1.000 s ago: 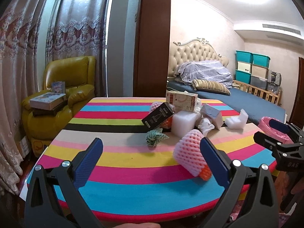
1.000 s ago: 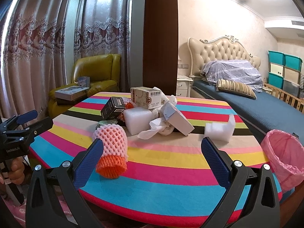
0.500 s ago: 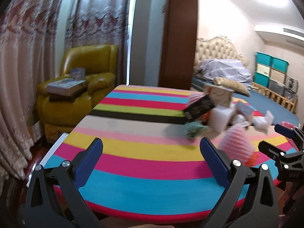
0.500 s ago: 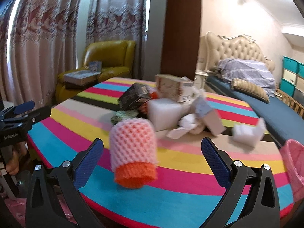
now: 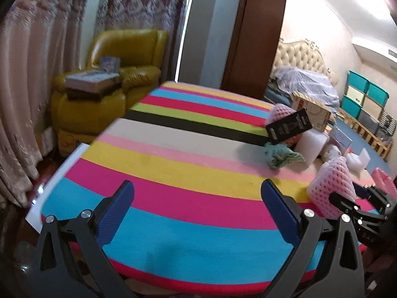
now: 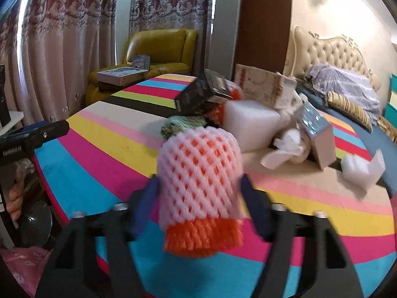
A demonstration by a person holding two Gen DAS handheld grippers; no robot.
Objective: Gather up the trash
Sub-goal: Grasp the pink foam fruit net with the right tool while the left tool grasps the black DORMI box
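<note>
A pink foam fruit net [image 6: 198, 173] with an orange inner net lies near the front of the striped table [image 5: 173, 173]. My right gripper [image 6: 198, 191] has its jaws closing on it, both blue pads against its sides. The left wrist view shows the same net [image 5: 332, 186] at the far right. Behind it lies a pile: a black box [image 6: 201, 92], a white foam block [image 6: 250, 121], a cardboard box [image 6: 260, 87], a green knit scrap [image 6: 181, 124] and crumpled tissue [image 6: 287, 146]. My left gripper [image 5: 197, 186] hangs open over bare cloth, holding nothing.
A pink-lined bin [image 5: 383, 178] stands past the table's right edge. A yellow armchair [image 5: 111, 74] with books stands beyond the far left corner, in front of curtains [image 6: 62, 49]. A bed [image 6: 347, 87] lies behind the pile. A white foam piece [image 6: 362, 168] sits apart at right.
Both grippers came lower and closer to the table. The right jaws went from wide apart to closed around the foam net. The left view swung left, away from the pile.
</note>
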